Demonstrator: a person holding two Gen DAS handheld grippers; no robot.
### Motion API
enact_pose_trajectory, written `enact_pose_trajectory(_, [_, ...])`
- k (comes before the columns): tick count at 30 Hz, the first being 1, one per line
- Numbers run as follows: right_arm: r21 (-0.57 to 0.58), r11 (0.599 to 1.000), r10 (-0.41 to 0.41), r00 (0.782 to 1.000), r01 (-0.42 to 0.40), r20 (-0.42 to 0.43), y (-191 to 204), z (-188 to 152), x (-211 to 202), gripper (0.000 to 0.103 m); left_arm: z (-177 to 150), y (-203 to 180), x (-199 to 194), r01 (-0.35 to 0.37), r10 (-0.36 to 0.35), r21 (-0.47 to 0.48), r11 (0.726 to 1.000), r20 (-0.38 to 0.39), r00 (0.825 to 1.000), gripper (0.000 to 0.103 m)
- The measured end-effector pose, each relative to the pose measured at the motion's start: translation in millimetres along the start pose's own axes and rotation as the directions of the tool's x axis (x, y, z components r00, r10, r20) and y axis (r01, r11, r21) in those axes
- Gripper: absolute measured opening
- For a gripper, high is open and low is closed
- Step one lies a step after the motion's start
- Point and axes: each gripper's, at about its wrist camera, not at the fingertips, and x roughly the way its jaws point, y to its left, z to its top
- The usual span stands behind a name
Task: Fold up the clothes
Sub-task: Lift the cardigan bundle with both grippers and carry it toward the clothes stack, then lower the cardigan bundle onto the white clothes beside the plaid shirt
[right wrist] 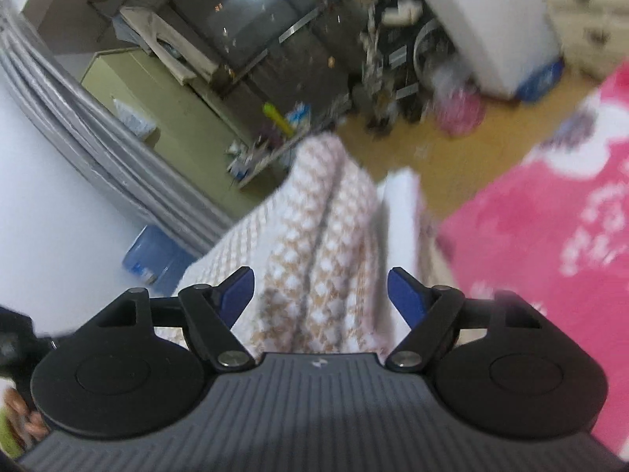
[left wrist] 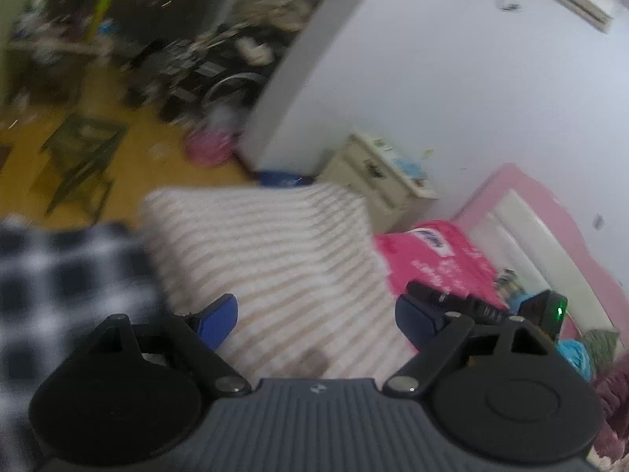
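A white garment with tan stripes (left wrist: 275, 251) lies spread in front of my left gripper (left wrist: 316, 316), whose blue pads stand wide apart above the cloth and hold nothing. In the right wrist view the same tan-and-white garment (right wrist: 322, 236) is bunched into a ridge that runs between the blue pads of my right gripper (right wrist: 320, 295), which is open. I cannot tell if its pads touch the cloth. My right gripper also shows at the right in the left wrist view (left wrist: 483, 306). Both views are blurred.
A black-and-white checked cloth (left wrist: 59, 275) lies at the left. A pink blanket (right wrist: 550, 212) covers the bed at the right. A pink headboard (left wrist: 550, 216) and a cream nightstand (left wrist: 385, 181) stand by the white wall. The yellow floor (left wrist: 129, 173) beyond holds clutter.
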Motion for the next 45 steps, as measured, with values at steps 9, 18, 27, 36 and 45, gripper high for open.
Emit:
enact_pose_trajectory(9, [-0.146, 0.969, -0.178, 0.972, 0.201, 0.155, -13, -36, -79, 0.051, 16, -26, 118, -0.105, 0.136, 0.193, 0.976, -0.151, 0.979, 0.083])
enact_pose_trajectory(18, [0.154, 0.981, -0.163, 0.934, 0.119, 0.318, -117, -95, -132, 0.037, 27, -76, 153, -0.347, 0.419, 0.297, 0.89, -0.23, 0.878, 0.091])
enact_pose_trajectory(27, [0.063, 0.991, -0.129, 0.976, 0.119, 0.175, -108, 31, -187, 0.026, 44, -157, 64, -0.694, 0.69, 0.068, 0.717, -0.209, 0.693, 0.086])
enact_pose_trajectory(36, [-0.291, 0.946, -0.154, 0.988, 0.145, -0.007, -47, 168, -243, 0.026, 46, -172, -10, -0.716, 0.696, -0.235, 0.657, -0.175, 0.696, 0.086])
enact_pose_trajectory(45, [-0.348, 0.937, -0.093, 0.983, 0.033, -0.157, -6, 151, -114, 0.018, 1, -125, 70, -0.67, 0.649, 0.068, 0.739, -0.338, 0.682, 0.067])
